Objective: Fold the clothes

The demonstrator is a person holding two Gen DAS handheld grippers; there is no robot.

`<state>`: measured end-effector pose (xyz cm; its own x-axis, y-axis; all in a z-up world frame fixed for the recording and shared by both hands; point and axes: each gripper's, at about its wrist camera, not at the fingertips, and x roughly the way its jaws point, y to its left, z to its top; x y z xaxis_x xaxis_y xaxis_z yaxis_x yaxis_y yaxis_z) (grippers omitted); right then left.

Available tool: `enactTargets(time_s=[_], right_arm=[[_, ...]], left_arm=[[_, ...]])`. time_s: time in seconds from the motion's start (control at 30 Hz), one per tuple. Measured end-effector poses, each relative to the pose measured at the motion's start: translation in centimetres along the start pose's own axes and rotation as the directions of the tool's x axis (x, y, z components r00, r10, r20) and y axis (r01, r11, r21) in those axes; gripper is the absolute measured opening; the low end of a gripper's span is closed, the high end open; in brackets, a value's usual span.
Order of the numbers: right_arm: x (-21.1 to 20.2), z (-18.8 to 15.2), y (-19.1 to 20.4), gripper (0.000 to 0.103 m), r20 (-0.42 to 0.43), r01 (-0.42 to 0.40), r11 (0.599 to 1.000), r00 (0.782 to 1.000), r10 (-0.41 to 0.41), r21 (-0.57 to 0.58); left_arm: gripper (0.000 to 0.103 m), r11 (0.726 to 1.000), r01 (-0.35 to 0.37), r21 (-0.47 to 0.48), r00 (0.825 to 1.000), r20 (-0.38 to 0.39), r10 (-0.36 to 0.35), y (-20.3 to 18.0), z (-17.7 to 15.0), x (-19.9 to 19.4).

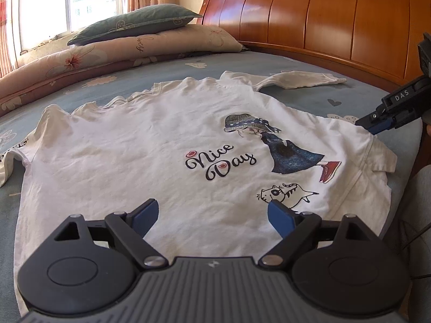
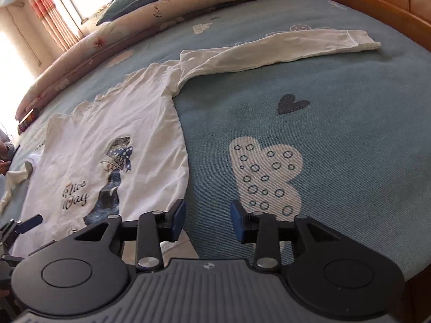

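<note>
A white long-sleeved shirt lies flat, front up, on the blue bedspread. Its print shows a girl in a hat, a cat and the words "Nice Day". One sleeve stretches out toward the headboard. The other sleeve trails off at the left. My left gripper hovers open over the shirt's lower part, nothing between its fingers. My right gripper is open too, over bare bedspread just beside the shirt's side edge; the left wrist view shows the right gripper at that edge.
A wooden headboard runs along the far side. Two stacked pillows lie by the window. A small dark flat object rests near the rolled quilt. The bed's edge falls away at the right.
</note>
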<state>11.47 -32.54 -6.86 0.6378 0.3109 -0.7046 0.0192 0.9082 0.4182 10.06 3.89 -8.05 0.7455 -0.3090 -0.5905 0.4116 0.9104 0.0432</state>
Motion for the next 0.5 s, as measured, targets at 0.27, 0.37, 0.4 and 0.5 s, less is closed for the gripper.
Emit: enactTargets(time_s=[0.27, 0.37, 0.4, 0.5], right_arm=[[-0.1, -3.7, -4.1, 0.050, 0.066, -0.300, 0.905, 0.953, 0.294, 0.301], [0.4, -4.7, -3.8, 0.051, 0.075, -0.390, 0.865, 0.919, 0.387, 0.316], [0.4, -4.9, -3.4, 0.052, 0.078, -0.406, 0.863, 0.912, 0.402, 0.302], [0.0, -5.0, -2.6, 0.052, 0.097, -0.435, 0.858, 0.900, 0.425, 0.273]], left_arm=[[0.089, 1.000, 0.005, -0.006, 1.000, -0.003, -0.005, 0.2, -0.1, 0.1], [0.089, 1.000, 0.008, 0.002, 1.000, -0.008, -0.008, -0.1, -0.2, 0.2], [0.089, 1.000, 0.010, 0.008, 1.000, -0.007, -0.010, -0.2, -0.2, 0.2], [0.089, 1.000, 0.011, 0.026, 1.000, -0.005, -0.011, -0.7, -0.3, 0.2]])
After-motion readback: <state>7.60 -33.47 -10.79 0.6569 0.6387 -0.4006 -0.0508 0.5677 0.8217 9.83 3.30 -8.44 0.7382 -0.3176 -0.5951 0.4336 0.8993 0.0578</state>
